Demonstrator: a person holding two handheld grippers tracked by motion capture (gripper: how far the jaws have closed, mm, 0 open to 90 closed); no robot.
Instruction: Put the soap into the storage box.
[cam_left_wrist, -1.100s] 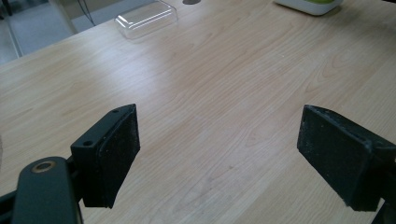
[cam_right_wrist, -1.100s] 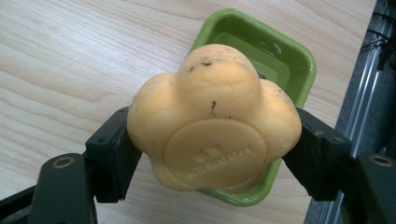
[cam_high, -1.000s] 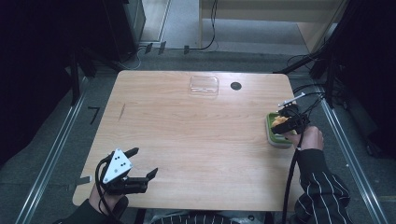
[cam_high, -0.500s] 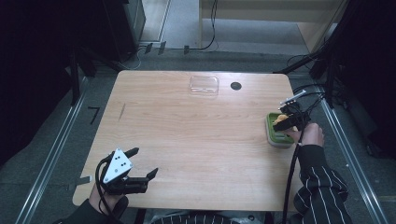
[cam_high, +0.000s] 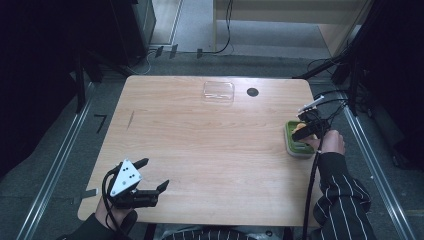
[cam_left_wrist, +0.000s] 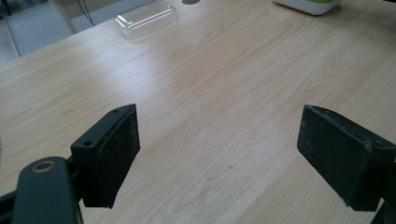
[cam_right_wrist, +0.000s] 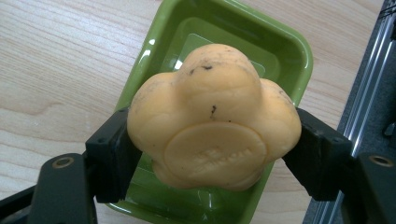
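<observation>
The right tongs (cam_right_wrist: 212, 140) clamp the soft, light yellow toy (cam_right_wrist: 212, 123) by its sides above the green tray (cam_right_wrist: 285, 44) at the desk's right edge; the left tongs (cam_left_wrist: 219, 154) stand wide.

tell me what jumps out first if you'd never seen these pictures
The pale yellow, lobed rubber toy stands out first, clamped between the black jaws of the right gripper just above the green rectangular plastic tray at the table's right edge. Next comes the left gripper, jaws wide apart near the front left corner of the light wooden table, and the clear plastic lid at the far edge.
</observation>
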